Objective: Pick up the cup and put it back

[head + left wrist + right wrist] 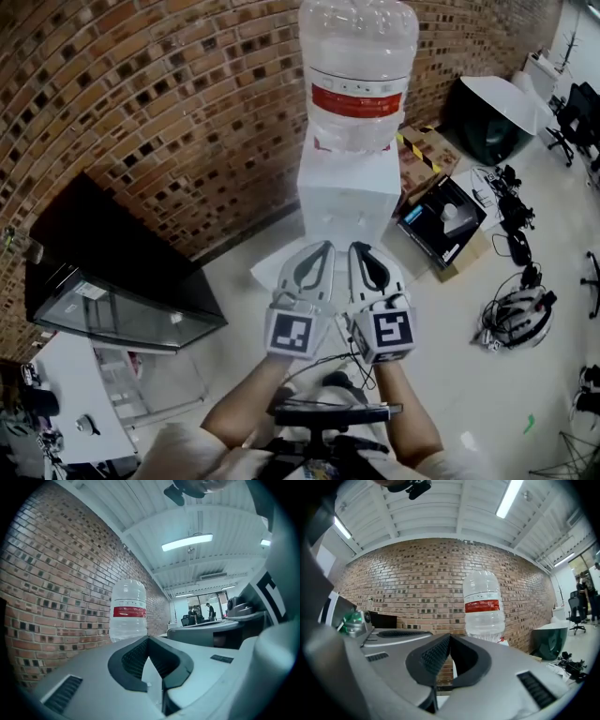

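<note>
Cup shows in none of the three views, so where it stands cannot be told. Both tools are held side by side in front of the person, pointed at a white water dispenser (349,192) that stands against a brick wall (141,94). A large clear water bottle (358,66) with a red band sits upside down on top of the dispenser.

The left gripper (322,247) has its two jaws pressed together at the tips with nothing between them. In its own view the dark pads meet in a point, with the bottle beyond them and a little to the left. The right gripper (358,247) is likewise closed on nothing, and in its own view the pads meet just below and left of the bottle. The two grippers lie just beside each other. In the head view their tips sit near the foot of the dispenser, and neither touches it.

A black cabinet (112,244) stands along the wall to the left of the dispenser. To the right, an open cardboard box (448,253) on the floor holds a black device, and further right a white helmet (518,317) lies among cables. In the left gripper view, people (208,610) stand far off under a long ceiling lamp (187,542)
</note>
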`<state>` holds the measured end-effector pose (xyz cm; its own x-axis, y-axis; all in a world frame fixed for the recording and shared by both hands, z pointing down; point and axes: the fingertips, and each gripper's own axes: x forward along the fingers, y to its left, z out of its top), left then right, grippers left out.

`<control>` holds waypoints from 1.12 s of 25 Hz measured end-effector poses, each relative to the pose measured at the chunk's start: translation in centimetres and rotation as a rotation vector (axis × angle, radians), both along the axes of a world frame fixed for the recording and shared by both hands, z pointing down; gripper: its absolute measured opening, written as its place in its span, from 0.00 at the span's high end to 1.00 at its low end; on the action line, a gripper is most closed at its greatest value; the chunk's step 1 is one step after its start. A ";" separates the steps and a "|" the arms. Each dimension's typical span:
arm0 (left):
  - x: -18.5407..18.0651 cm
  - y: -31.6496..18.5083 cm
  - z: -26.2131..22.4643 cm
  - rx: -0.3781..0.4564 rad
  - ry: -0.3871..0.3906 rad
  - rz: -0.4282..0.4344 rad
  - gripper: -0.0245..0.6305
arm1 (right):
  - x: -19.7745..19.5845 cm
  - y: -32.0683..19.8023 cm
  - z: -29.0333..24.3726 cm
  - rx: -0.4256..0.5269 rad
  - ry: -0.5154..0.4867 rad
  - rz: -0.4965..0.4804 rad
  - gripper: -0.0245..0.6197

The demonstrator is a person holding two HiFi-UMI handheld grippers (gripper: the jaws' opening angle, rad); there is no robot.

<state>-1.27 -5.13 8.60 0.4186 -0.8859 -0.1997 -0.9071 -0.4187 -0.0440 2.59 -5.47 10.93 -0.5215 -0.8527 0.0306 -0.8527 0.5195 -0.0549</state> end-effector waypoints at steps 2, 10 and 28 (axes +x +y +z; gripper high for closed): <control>0.0 1.6 0.2 -0.004 0.001 0.032 0.97 | 0.1 1.7 0.3 -0.001 0.017 0.026 0.95; -3.8 9.4 -0.5 0.000 0.043 0.115 0.97 | -2.6 9.4 0.2 0.001 0.018 0.125 0.95; -4.6 15.4 -1.5 0.006 0.043 0.166 0.97 | -5.4 15.7 -2.1 -0.007 0.024 0.137 0.96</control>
